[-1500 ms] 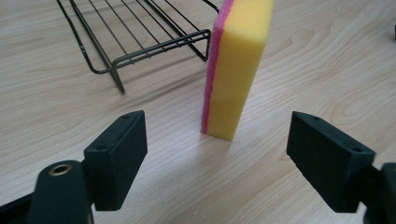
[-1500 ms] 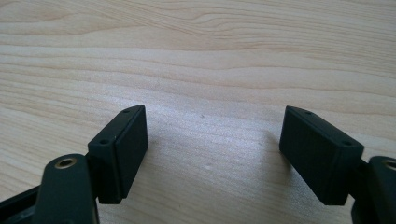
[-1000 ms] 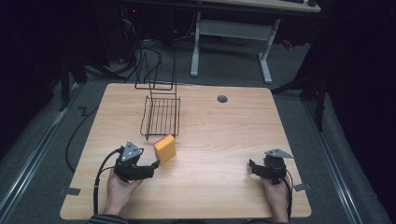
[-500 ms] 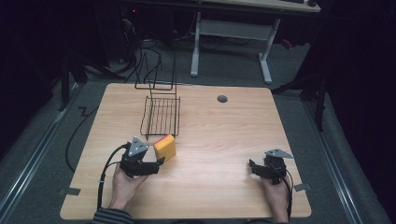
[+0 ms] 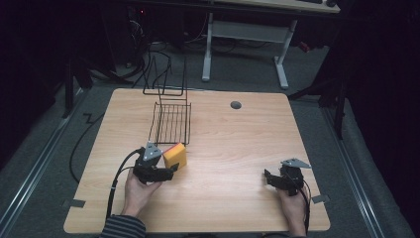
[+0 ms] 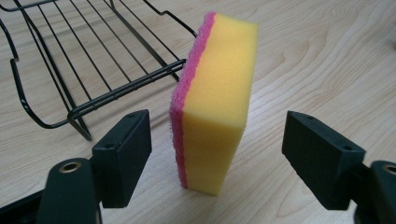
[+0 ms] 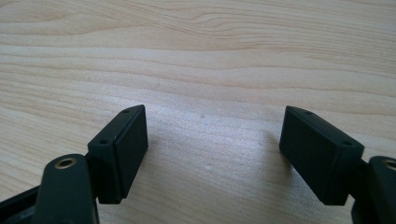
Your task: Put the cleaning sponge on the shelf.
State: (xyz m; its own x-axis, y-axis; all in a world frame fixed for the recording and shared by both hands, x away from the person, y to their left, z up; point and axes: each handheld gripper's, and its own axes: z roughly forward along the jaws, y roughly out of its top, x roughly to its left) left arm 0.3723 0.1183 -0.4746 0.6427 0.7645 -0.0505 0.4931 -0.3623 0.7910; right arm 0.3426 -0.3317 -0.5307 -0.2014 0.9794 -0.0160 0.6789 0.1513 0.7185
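Observation:
A yellow sponge point(image 5: 175, 155) with a pink scouring side stands on edge on the wooden table point(image 5: 237, 144), just in front of a black wire rack point(image 5: 171, 121). My left gripper point(image 5: 170, 170) reaches it from the near left. In the left gripper view the sponge point(image 6: 217, 107) stands between the jaws with a gap on each side. The left gripper point(image 6: 217, 123) is open; its jaws have just been closing around the sponge without touching it. My right gripper point(image 5: 270, 177) rests low at the table's near right, and in its own view the right gripper point(image 7: 212, 116) is open over bare wood.
The wire rack point(image 6: 70, 70) lies left of and behind the sponge, close to the left jaw. A small grey grommet point(image 5: 236, 105) sits near the table's far edge. Beyond the table are desk legs and cables on a dark floor.
My left hand has slid right and forward, so the sponge now stands between its jaws. The right hand has not moved.

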